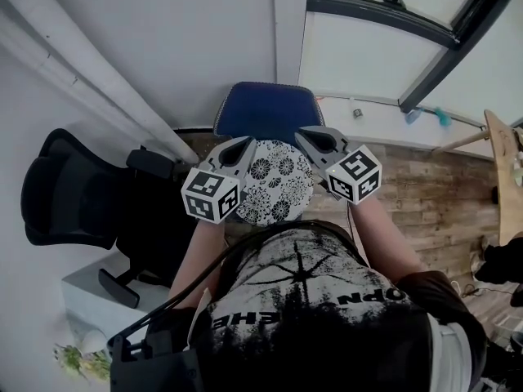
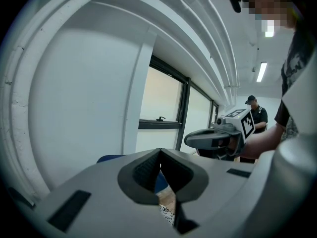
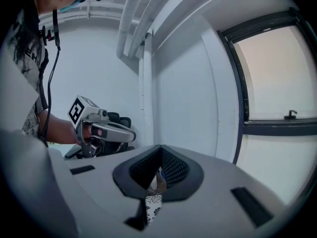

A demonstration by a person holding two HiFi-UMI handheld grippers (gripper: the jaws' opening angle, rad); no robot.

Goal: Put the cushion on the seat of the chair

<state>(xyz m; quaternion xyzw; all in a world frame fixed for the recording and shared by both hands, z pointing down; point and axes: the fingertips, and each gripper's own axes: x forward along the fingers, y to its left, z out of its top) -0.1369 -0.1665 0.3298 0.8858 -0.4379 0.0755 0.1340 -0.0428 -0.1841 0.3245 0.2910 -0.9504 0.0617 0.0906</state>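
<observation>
While the person stands over the blue chair (image 1: 265, 111), the round cushion (image 1: 276, 184) with its black-and-white flower print hangs between the two grippers, in front of the chair's backrest and over where the seat lies; the cushion covers the seat in the head view, so I cannot tell whether the two touch. The left gripper (image 1: 244, 145) has its jaws pressed together on the cushion's left edge, and the left gripper view shows a strip of the printed cloth in the gap below the meeting tips. The right gripper (image 1: 305, 135) pinches the opposite edge, its jaws closed tight on a fold of the same cloth. Both grippers point toward the white wall (image 1: 188, 47), side by side, with the cushion spanning them. A black office chair (image 1: 69, 194) stands to the left of the blue one, near the wall. Wooden floor (image 1: 417, 186) runs off to the right beneath a window (image 1: 368, 55)
</observation>
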